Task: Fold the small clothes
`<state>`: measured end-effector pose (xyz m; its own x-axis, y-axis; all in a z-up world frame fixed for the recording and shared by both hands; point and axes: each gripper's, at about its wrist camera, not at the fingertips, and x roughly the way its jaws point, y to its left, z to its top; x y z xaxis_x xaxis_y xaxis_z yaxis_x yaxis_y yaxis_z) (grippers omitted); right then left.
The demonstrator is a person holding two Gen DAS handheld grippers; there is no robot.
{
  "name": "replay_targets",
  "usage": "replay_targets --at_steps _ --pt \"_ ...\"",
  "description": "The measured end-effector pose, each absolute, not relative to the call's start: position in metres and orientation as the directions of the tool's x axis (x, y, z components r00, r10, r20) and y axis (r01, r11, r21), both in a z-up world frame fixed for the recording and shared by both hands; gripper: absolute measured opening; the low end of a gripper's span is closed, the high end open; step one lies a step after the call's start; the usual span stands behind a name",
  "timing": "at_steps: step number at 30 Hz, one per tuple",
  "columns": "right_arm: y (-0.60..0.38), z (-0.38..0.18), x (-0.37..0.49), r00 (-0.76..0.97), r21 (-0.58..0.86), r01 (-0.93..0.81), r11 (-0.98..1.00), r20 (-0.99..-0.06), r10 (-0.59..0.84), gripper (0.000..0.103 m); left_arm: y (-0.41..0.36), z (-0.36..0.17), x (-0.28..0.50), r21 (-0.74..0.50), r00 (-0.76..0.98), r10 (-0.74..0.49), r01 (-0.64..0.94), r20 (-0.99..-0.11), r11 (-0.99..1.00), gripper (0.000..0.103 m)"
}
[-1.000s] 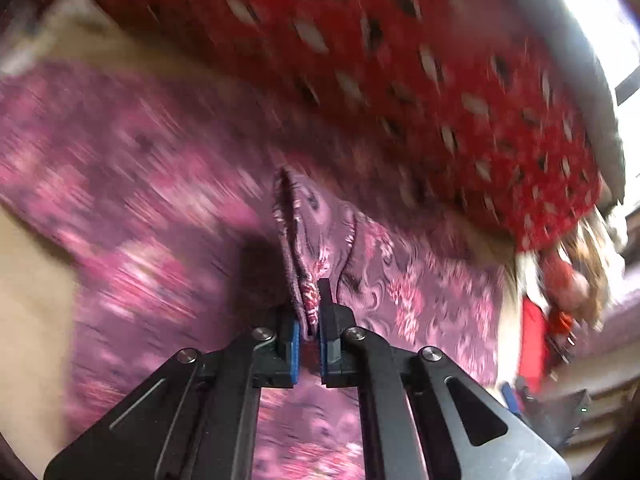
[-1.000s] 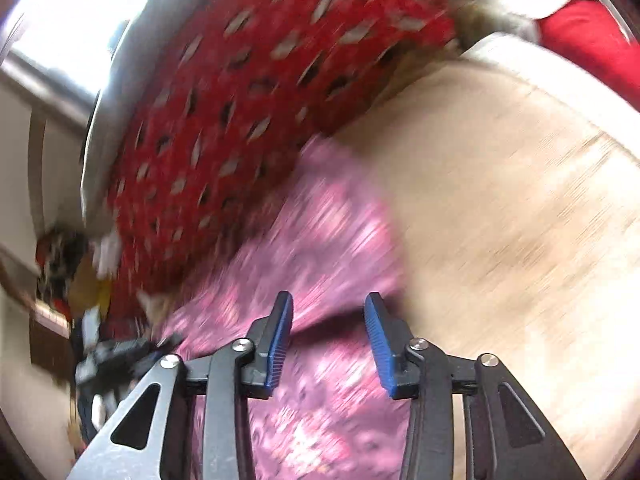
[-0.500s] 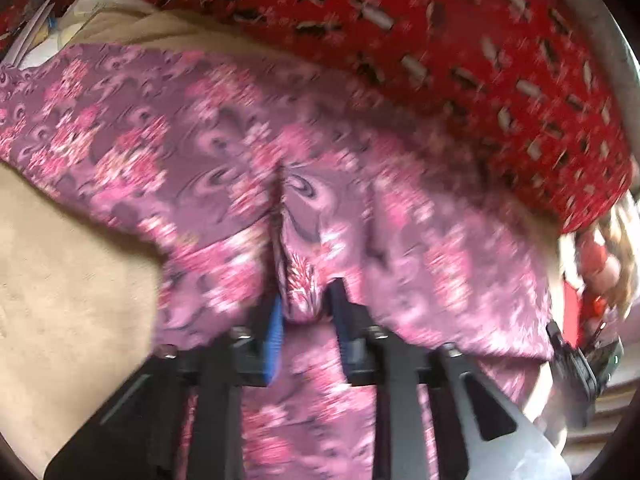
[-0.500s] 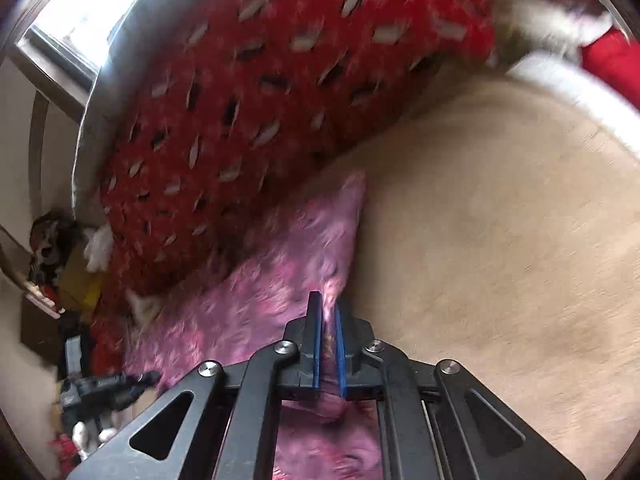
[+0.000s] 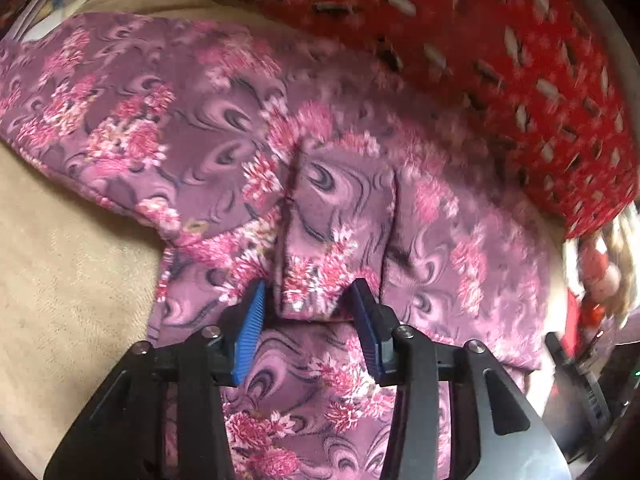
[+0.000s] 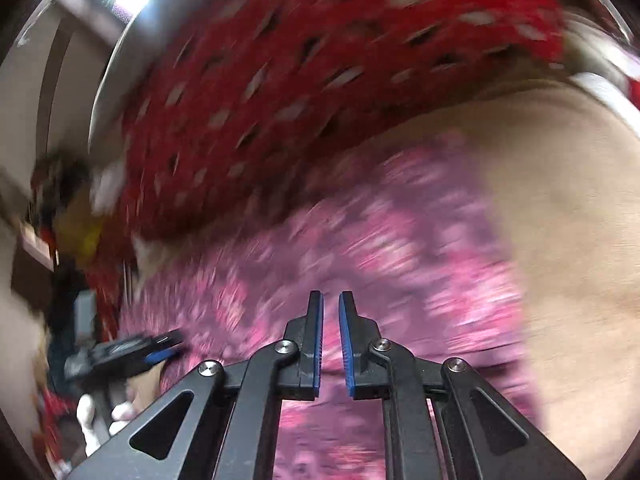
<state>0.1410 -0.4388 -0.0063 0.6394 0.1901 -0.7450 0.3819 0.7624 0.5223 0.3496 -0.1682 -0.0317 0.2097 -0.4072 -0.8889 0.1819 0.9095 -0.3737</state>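
Note:
A purple garment with pink flowers [image 5: 168,120] lies spread on a beige surface [image 5: 60,280]. My left gripper [image 5: 308,300] is open, its blue pads on either side of a raised fold of the garment [image 5: 320,240] without pinching it. In the blurred right wrist view the same garment [image 6: 380,240] lies under my right gripper [image 6: 330,308], whose blue pads stand a narrow gap apart with nothing visible between them. The left gripper also shows at the lower left of the right wrist view [image 6: 132,352].
A red blanket with white and dark marks [image 5: 500,60] lies along the far side, also in the right wrist view [image 6: 320,60]. The beige surface [image 6: 560,220] extends right of the garment. Clutter sits at the far edges.
My left gripper has opened and let go of the fold, which now stands loose between the pads. My right gripper shut on the garment's edge, then parted slightly and moved over the cloth.

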Motion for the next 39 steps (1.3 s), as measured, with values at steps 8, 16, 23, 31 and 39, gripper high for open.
replay_targets --at_steps 8,16,23,31,39 --pt "-0.333 -0.014 0.220 0.608 0.533 0.226 0.815 -0.731 0.309 0.014 -0.027 0.021 0.388 -0.404 0.368 -0.387 0.032 -0.846 0.914 0.047" --pt "-0.262 -0.061 0.228 0.650 0.512 0.102 0.853 -0.683 0.332 0.029 0.160 -0.014 0.450 -0.485 0.396 -0.335 -0.377 -0.855 0.789 0.047" --pt "-0.269 -0.064 0.227 0.664 0.573 0.099 0.814 -0.647 0.374 0.030 0.156 -0.049 0.492 -0.561 0.400 -0.411 -0.415 -0.820 0.716 0.058" --pt "-0.270 -0.068 0.228 0.677 0.599 0.091 0.795 -0.623 0.392 0.030 0.144 -0.038 0.501 -0.544 0.456 -0.363 -0.369 -0.812 0.754 0.002" --pt "-0.271 -0.063 0.231 0.644 0.595 0.108 0.796 -0.652 0.400 0.029 0.089 0.040 0.457 -0.518 0.509 -0.373 -0.178 -0.776 0.836 0.002"
